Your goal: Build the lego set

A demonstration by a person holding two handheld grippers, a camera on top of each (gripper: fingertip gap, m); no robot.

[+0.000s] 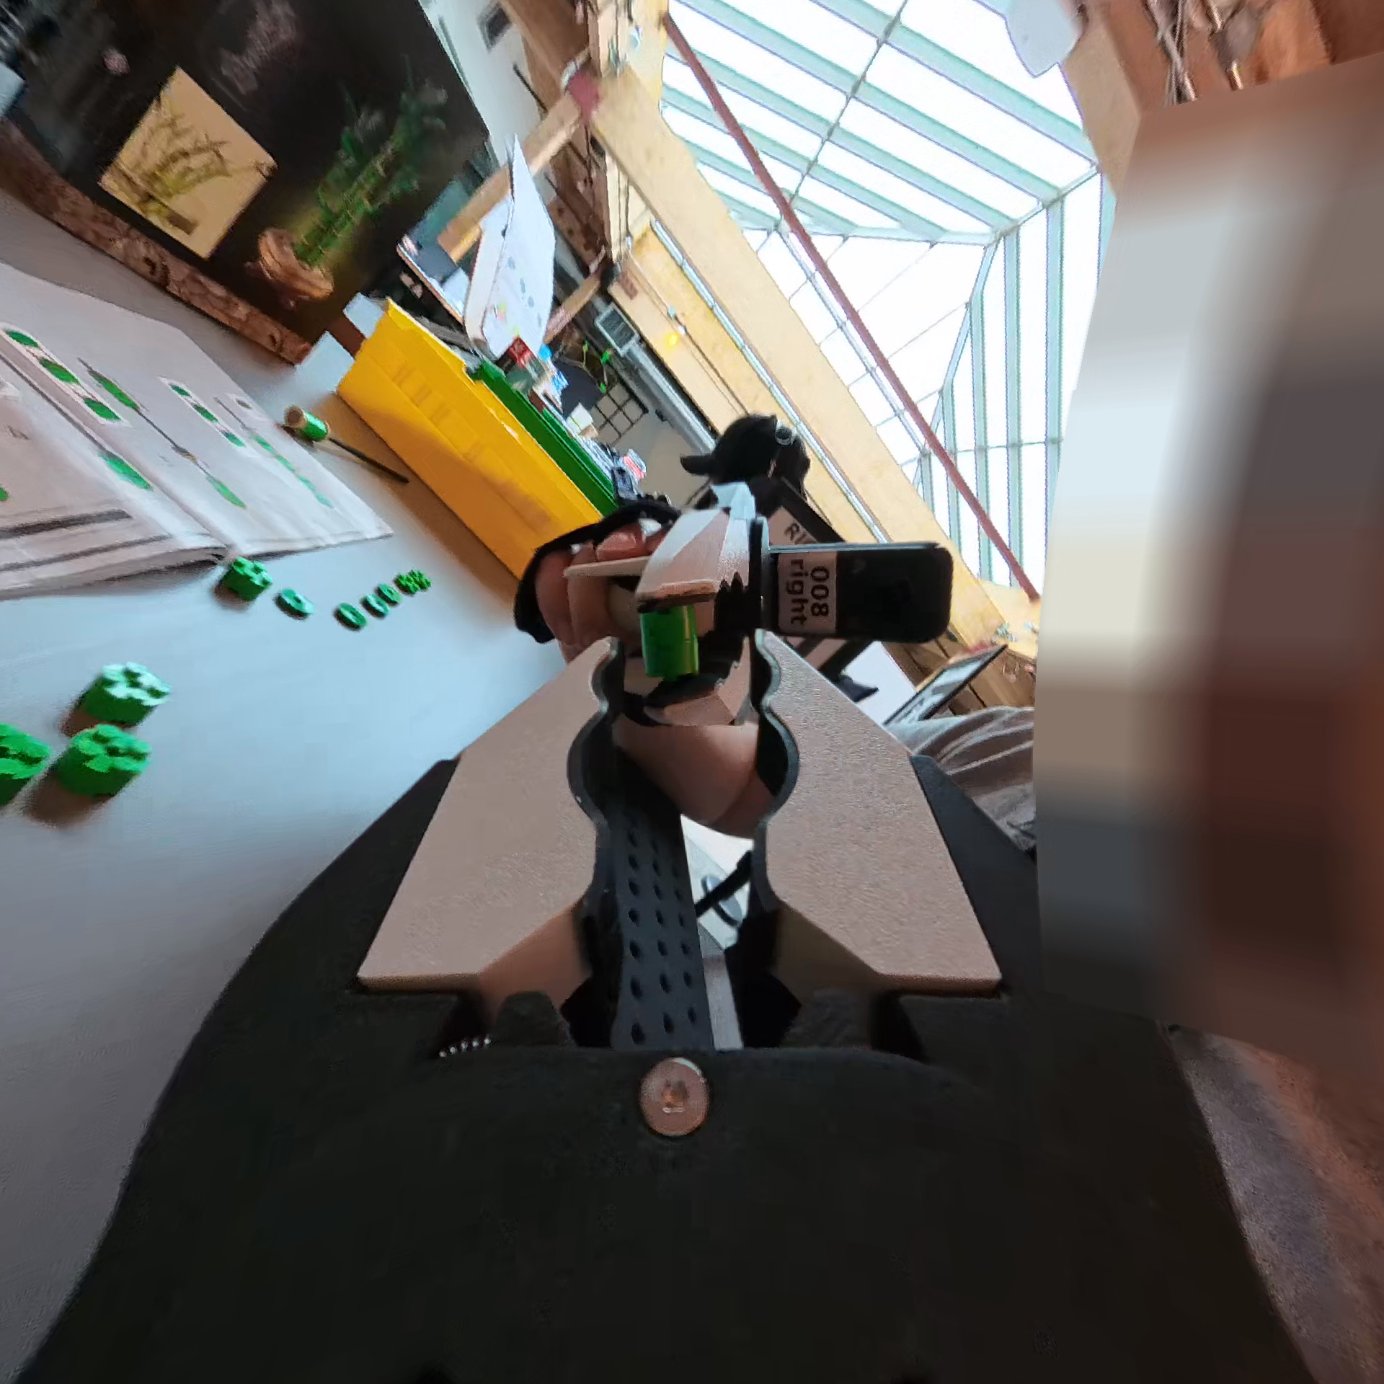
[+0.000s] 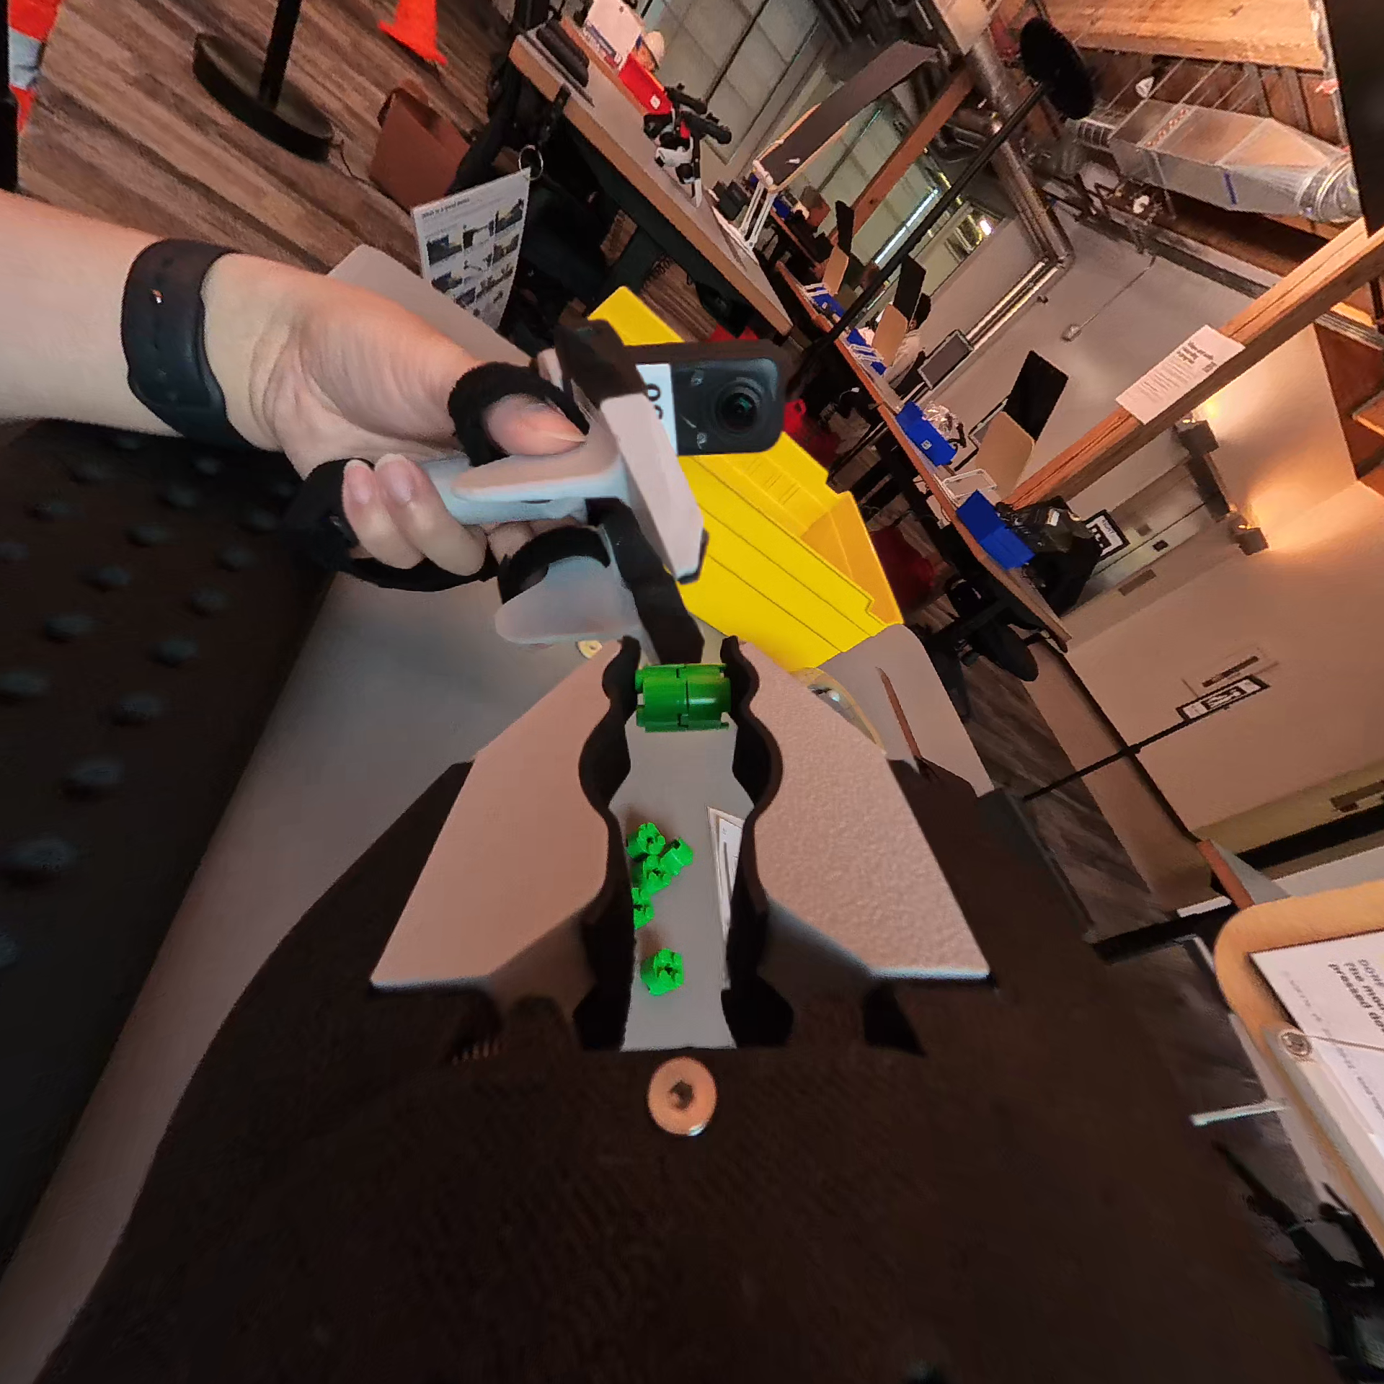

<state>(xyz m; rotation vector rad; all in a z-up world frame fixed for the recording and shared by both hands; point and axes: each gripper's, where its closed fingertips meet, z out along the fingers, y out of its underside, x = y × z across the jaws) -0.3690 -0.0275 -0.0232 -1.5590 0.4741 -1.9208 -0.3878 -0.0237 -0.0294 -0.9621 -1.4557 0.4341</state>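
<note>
A short green stack of round lego pieces [image 2: 681, 696] lies crosswise between the fingertips of my right gripper [image 2: 680, 678], which is shut on it and holds it up above the grey table [image 2: 419, 719]. In the left wrist view the same stack [image 1: 669, 640] sits in the right gripper just past the tips of my left gripper [image 1: 685, 655]. The left jaws stand apart, with nothing touching the pads. In the right wrist view one black left finger reaches down to the far side of the stack. Whether it touches is unclear.
Several loose green pieces [image 1: 123, 693] lie on the table at the left, also seen below my right gripper [image 2: 655, 861]. An open instruction booklet [image 1: 150, 464], a small green and tan cylinder [image 1: 305, 423] and a yellow bin [image 1: 449, 442] stand farther back. Both grippers' tips are close together, under 4 cm apart.
</note>
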